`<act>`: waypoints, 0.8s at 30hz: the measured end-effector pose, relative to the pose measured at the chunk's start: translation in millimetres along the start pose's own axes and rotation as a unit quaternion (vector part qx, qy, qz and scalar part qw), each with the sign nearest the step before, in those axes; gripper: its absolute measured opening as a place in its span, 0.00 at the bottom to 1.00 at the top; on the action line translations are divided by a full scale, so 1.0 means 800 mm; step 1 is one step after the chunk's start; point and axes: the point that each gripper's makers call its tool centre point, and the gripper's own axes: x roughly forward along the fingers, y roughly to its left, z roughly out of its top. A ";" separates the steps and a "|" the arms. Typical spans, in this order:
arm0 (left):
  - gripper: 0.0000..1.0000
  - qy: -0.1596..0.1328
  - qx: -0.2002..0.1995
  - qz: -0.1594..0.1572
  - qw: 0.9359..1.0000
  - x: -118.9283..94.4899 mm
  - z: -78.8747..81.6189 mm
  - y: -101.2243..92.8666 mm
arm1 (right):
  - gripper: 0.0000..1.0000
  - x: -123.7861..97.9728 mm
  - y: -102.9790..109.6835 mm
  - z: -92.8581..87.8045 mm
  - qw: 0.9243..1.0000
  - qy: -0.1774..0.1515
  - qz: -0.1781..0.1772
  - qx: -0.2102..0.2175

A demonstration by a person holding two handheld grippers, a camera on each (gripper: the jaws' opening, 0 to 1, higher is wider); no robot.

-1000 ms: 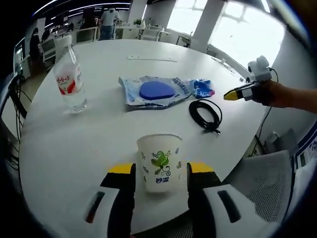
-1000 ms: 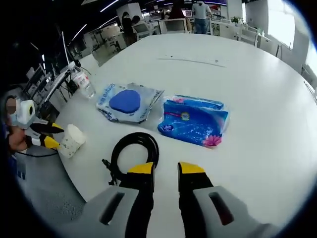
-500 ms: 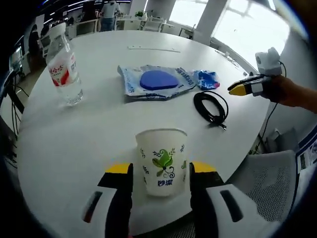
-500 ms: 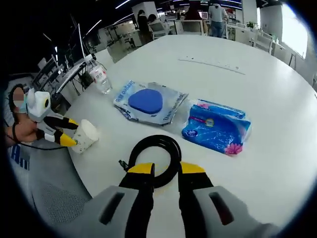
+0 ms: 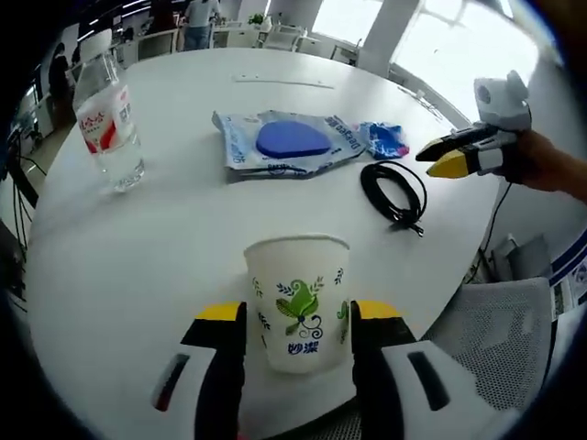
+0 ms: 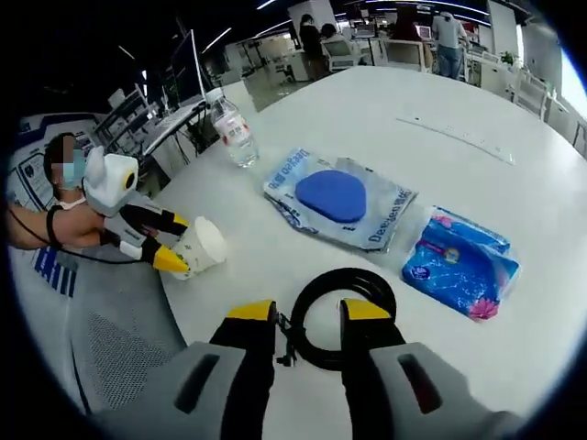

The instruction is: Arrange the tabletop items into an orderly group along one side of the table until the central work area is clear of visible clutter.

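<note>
On the round white surface [image 5: 165,247] I count five things, one of each. My left claw [image 5: 298,312] has its two jaws on either side of the white paper cup with a green leaf print [image 5: 298,298], right against its sides, near the surface's edge. One clear plastic water bottle with a red label [image 5: 105,128] stands upright, well apart. One flat clear pouch holding a blue oval pad [image 5: 284,142] lies mid-surface, with one blue packet of tissues [image 6: 463,266] just beside it. My right claw [image 6: 307,316] is spread over one coiled black cable [image 6: 344,316], with the jaws set over the coil's near side; I cannot tell whether they touch it.
</note>
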 end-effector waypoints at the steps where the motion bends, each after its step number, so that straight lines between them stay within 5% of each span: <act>1: 0.44 0.001 0.000 0.000 1.000 0.000 0.000 0.000 | 0.27 0.001 0.002 0.001 1.000 0.000 0.002 -0.001; 24: 0.39 -0.004 0.005 -0.001 1.000 -0.006 0.005 0.007 | 0.31 0.028 0.076 0.031 0.995 -0.005 0.091 -0.046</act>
